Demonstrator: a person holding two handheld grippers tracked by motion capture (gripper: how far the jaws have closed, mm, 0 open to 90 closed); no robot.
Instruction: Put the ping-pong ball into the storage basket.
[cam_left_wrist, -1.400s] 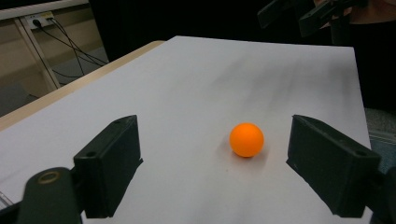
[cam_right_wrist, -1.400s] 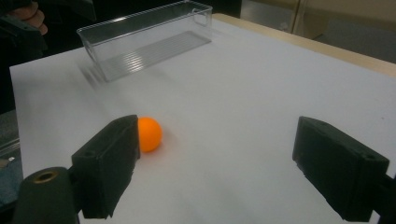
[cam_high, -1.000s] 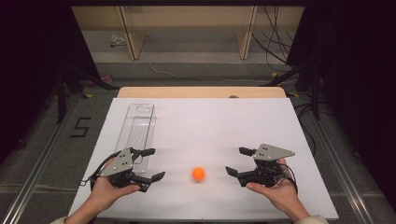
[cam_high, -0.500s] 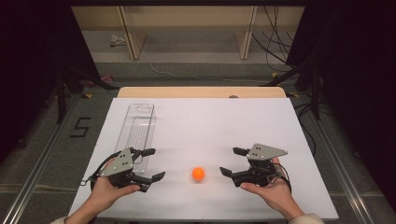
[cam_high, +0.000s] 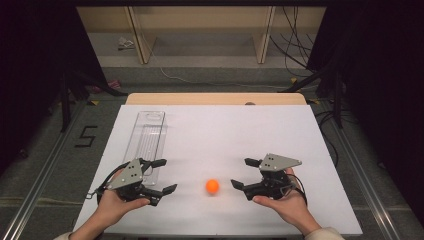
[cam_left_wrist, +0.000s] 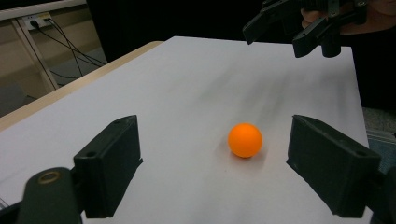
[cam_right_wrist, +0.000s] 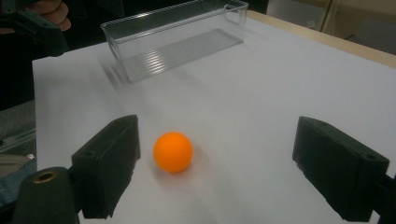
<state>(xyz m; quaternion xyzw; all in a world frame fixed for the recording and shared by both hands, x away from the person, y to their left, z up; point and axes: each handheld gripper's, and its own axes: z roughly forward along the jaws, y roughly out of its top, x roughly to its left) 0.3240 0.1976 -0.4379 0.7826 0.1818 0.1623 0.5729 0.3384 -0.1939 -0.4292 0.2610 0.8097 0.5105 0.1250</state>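
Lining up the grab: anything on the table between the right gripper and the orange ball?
Nothing: in the high view, bare white table separates the right gripper from the orange ball; its own view agrees.

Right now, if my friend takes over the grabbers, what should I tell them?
Left gripper: open, holding nothing.
Right gripper: open, holding nothing, close to the ball.
Orange ball: loose on the white table, between both grippers.
Clear bin: empty, far left side.
Done: nothing grabbed.
Left: probably grip the ball and put it in the bin.
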